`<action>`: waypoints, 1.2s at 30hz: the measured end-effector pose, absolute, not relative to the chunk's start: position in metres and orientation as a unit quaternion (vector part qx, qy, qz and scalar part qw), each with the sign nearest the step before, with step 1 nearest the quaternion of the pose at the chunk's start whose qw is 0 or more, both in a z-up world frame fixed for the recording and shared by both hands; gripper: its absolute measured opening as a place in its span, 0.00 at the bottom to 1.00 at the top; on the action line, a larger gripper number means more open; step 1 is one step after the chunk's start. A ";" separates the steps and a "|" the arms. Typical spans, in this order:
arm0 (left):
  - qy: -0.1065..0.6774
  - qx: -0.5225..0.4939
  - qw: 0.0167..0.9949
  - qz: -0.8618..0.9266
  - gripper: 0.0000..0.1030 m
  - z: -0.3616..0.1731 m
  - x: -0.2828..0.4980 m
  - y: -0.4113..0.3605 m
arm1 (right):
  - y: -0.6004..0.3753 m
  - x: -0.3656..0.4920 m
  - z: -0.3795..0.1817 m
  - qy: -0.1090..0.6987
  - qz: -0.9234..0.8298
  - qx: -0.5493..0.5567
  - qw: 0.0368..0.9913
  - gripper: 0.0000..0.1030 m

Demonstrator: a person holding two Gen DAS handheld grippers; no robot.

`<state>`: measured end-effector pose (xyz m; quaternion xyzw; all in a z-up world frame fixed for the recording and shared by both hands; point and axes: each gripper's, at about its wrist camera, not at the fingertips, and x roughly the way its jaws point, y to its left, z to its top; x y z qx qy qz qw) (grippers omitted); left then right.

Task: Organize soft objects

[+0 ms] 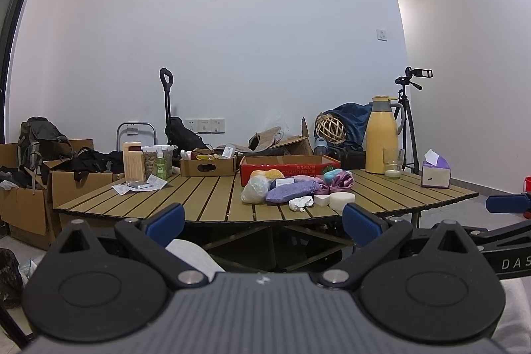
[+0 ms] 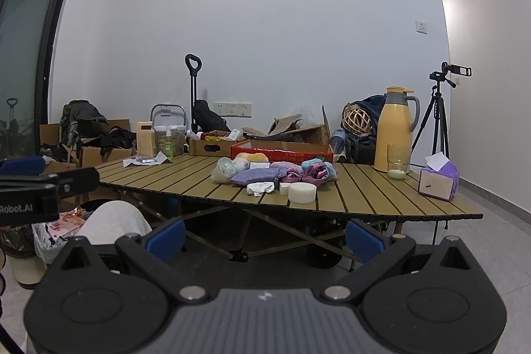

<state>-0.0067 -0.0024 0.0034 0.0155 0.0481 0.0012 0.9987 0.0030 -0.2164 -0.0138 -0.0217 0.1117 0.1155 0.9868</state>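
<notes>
White walls [image 1: 249,22], slatted table [image 2: 365,188] (tripod [image 2: 438,121] beside), grey floor [image 2: 497,238].

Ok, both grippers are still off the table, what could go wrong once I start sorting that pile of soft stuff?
1. The white round sponge and crumpled white cloth sit near the table's front edge; a nudge could knock them off.
2. The pile is tightly packed around the purple pouch, so a grasp may drag neighbours along.
3. The glass beside the yellow thermos stands at the right; a wide sweep by the right gripper might tip it.
</notes>
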 end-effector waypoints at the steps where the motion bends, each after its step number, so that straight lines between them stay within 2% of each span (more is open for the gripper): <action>1: 0.048 0.015 0.999 0.001 1.00 0.003 -0.007 -0.003 | -0.217 0.003 -0.014 0.111 0.117 -0.021 0.987 1.00; 36: 0.047 0.016 0.999 0.001 1.00 0.003 -0.008 -0.004 | -0.220 0.004 -0.014 0.114 0.113 -0.012 0.987 1.00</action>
